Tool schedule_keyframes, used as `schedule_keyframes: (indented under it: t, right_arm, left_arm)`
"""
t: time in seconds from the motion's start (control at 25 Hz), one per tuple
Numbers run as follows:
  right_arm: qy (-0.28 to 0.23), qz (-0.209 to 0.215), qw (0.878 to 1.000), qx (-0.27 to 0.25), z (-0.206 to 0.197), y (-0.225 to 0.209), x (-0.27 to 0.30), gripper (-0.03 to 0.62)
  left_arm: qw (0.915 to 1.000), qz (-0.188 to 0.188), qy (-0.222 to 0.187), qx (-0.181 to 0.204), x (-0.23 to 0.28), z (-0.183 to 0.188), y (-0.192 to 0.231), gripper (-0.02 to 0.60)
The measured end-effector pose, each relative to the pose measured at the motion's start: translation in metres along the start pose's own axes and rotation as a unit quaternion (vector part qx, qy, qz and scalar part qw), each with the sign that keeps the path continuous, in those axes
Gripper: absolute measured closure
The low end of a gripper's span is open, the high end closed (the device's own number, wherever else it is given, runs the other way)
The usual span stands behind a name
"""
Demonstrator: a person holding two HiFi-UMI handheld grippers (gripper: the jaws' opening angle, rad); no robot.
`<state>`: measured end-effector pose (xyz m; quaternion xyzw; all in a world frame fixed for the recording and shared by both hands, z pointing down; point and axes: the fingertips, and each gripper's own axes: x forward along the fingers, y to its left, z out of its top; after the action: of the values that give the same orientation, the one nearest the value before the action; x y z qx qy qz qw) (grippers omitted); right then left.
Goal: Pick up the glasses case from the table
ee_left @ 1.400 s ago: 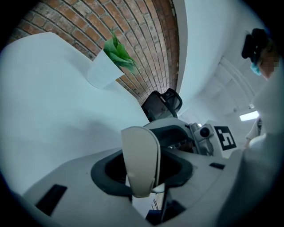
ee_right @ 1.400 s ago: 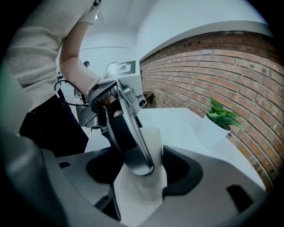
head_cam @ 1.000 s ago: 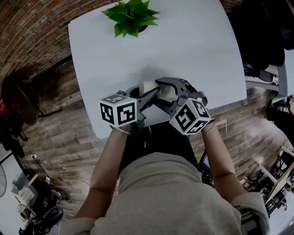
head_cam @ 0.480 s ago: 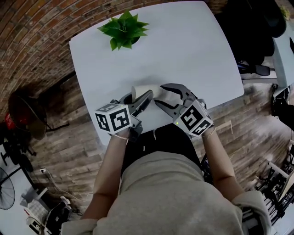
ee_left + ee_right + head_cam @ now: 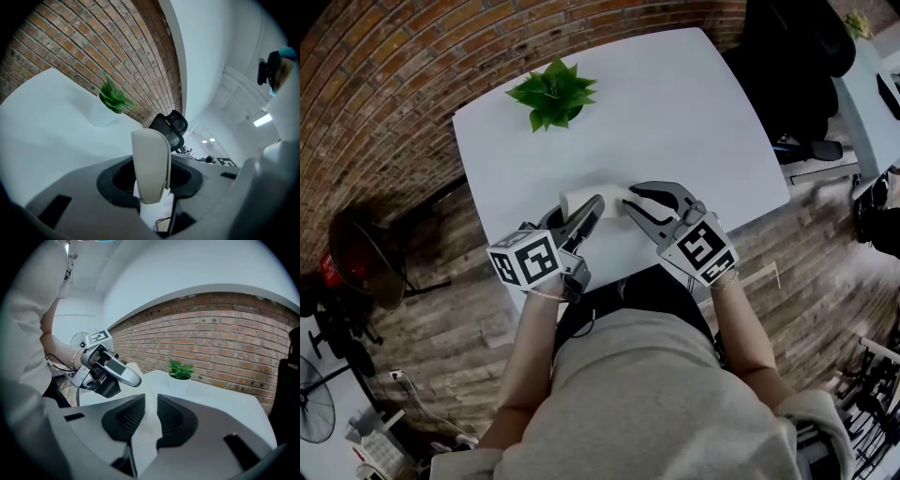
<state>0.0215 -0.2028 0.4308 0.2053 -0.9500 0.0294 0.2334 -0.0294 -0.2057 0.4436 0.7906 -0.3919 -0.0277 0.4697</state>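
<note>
Item: cream, smooth-shelled oblong glasses case (image 5: 151,164) with a rounded end and a matt finish; no print can be seen.

Position: between the jaws of the left gripper (image 5: 151,183), clamped by both dark ribbed pads. In the left gripper view it stands upright, its rounded end rising above the jaw tips. The other end lies between the jaws of the right gripper (image 5: 150,416), which are closing. There the pale shell fills the narrow gap, and the pads appear to meet its two sides.

Held: in the head view the case spans the two grippers tip to tip, over the near part of the table.

Beyond the jaws: white rectangular table (image 5: 675,112); small green leafy plant in a pale pot (image 5: 553,94) at the far side, well apart from the case; red brick wall (image 5: 225,329) behind; black office chair (image 5: 171,126) past the left jaws.
</note>
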Motion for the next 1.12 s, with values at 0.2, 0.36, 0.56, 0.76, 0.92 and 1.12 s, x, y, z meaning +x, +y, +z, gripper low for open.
schedule_keyframes:
  t: [0.2,0.36,0.56,0.76,0.92,1.12]
  right_arm:
    - [-0.033,-0.019,0.999,0.011,0.02,-0.008,-0.011,0.582]
    - [-0.065,-0.025,0.997,0.036,0.038,-0.011,-0.019,0.594]
    - [-0.127,-0.054,0.986,0.089,0.066,-0.019,-0.027,0.594]
    - [-0.138,-0.093,0.978,0.123,0.075,-0.031,-0.034,0.595]
    - [-0.149,-0.1,0.974,0.141,0.082,-0.032,-0.037,0.595]
    - [-0.148,-0.094,0.974,0.143,0.086,-0.027,-0.034,0.595]
  left_arm:
    - [0.9996,-0.008,-0.024,0.015,-0.008,0.016,-0.01,0.426]
    - [0.9986,-0.009,-0.028,0.043,-0.011,0.023,-0.02,0.428]
    - [0.996,-0.011,-0.041,0.079,-0.016,0.031,-0.035,0.428]
    - [0.9938,-0.019,-0.072,0.083,-0.023,0.045,-0.044,0.428]
    - [0.9916,-0.017,-0.096,0.084,-0.031,0.057,-0.048,0.428]
    - [0.9877,-0.023,-0.128,0.087,-0.039,0.068,-0.054,0.428]
